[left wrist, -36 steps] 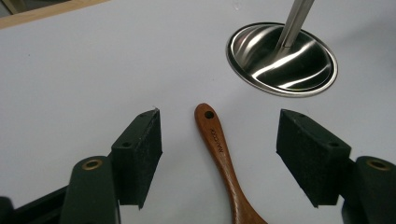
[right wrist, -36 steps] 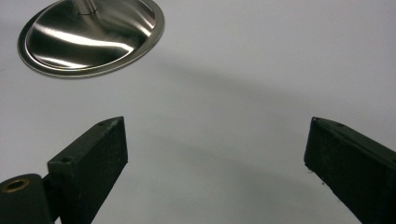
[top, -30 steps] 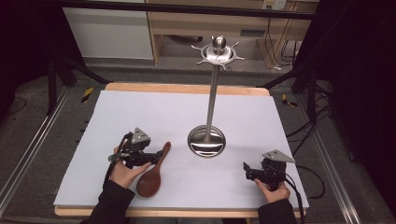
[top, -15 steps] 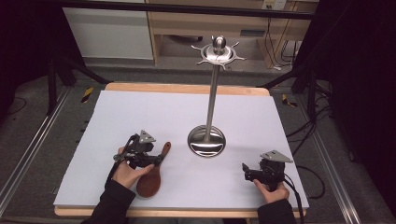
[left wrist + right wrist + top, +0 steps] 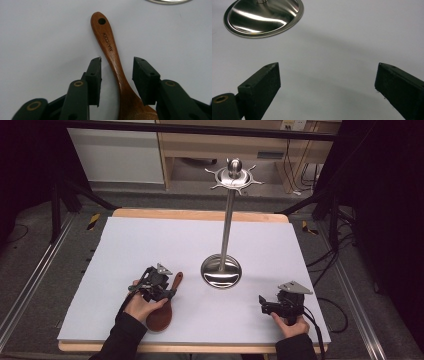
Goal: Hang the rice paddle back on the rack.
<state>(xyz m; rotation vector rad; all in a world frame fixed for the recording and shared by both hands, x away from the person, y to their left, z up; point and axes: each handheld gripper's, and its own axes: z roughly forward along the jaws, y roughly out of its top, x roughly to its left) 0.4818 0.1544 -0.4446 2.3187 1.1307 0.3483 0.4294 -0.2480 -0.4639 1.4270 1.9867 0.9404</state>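
A brown wooden spoon (image 5: pixel 161 315) lies flat on the white table cover, bowl toward the person, handle with a hole (image 5: pixel 102 21) pointing toward the stand. My left gripper (image 5: pixel 168 292) is low over the neck of the spoon (image 5: pixel 111 50). Its jaws stand open on either side of the handle, with a small gap on each side. The left gripper (image 5: pixel 117 68) is not pressing the wood. My right gripper (image 5: pixel 263 306) rests near the front right of the table. In its own view the right gripper (image 5: pixel 327 75) is wide open with bare cover between the jaws.
A steel utensil stand rises mid-table from a round base (image 5: pixel 221 271), with a thin pole and a hooked crown (image 5: pixel 234 175) on top. The base (image 5: pixel 262 15) lies ahead and left of my right gripper. The white cover (image 5: pixel 150 240) ends at the wooden table edge (image 5: pixel 200 214).
The left gripper has slid right, over the spoon, so its open jaws now straddle the handle. The right gripper has hardly moved.
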